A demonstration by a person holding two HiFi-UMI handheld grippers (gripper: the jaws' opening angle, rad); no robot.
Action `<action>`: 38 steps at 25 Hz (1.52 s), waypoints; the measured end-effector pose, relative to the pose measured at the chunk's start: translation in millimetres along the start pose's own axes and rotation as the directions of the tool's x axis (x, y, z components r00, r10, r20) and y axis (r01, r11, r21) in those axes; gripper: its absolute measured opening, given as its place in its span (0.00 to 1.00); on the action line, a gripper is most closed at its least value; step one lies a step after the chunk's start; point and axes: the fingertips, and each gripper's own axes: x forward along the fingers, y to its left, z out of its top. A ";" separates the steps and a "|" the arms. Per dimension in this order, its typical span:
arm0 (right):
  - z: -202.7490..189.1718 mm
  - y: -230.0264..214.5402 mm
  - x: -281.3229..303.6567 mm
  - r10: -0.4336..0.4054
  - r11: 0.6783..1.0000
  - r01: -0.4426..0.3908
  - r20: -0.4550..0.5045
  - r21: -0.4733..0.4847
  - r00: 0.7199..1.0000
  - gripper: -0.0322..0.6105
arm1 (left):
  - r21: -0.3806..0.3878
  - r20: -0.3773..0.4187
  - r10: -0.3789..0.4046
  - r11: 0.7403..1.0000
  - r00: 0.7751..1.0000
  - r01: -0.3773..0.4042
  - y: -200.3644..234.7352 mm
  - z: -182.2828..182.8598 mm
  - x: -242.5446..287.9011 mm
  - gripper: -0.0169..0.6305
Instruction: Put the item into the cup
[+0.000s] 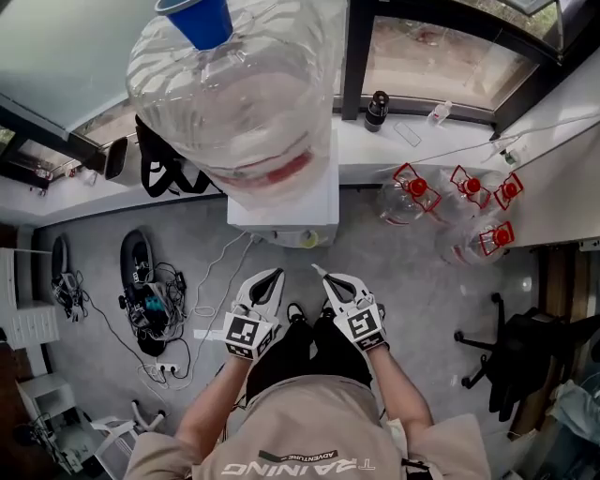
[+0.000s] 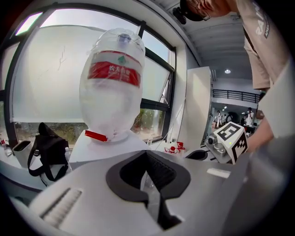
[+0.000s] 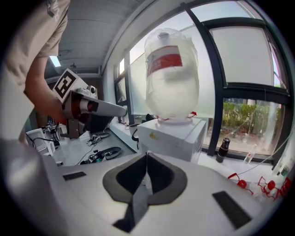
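Holding both grippers low and side by side in front of me. My left gripper [image 1: 275,277] has its jaws pressed together with nothing between them. My right gripper [image 1: 321,274] matches it, jaws closed and empty. Just ahead stands the white box-shaped water dispenser [image 1: 309,202], carrying the big clear upturned water bottle with the red label [image 1: 234,103]. The blue plastic cup [image 1: 197,19] appears to rest on top of that bottle, well apart from both grippers. Clear red-capped bottles [image 1: 412,192] cluster on the grey floor [image 1: 403,281] to my right.
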 end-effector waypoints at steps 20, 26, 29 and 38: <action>-143.1 -60.4 139.0 -0.075 0.990 0.087 -0.107 0.113 0.991 0.07 | -0.116 -0.236 -0.143 0.986 0.961 0.118 6.6 -163.6 72.4 0.04; -159.0 -68.7 179.0 -0.074 0.989 0.086 -0.107 0.117 0.991 0.07 | -0.101 -0.294 -0.220 0.975 0.930 0.198 -10.1 -190.8 85.8 0.04; -165.6 -70.4 196.6 -0.075 0.988 0.088 -0.109 0.128 0.991 0.07 | -0.110 -0.308 -0.243 0.969 0.920 0.219 -15.1 -198.3 88.3 0.04; -179.8 -76.6 230.5 -0.076 0.988 0.095 -0.150 0.120 0.986 0.07 | -0.109 -0.320 -0.291 0.957 0.902 0.270 -16.5 -206.6 89.1 0.04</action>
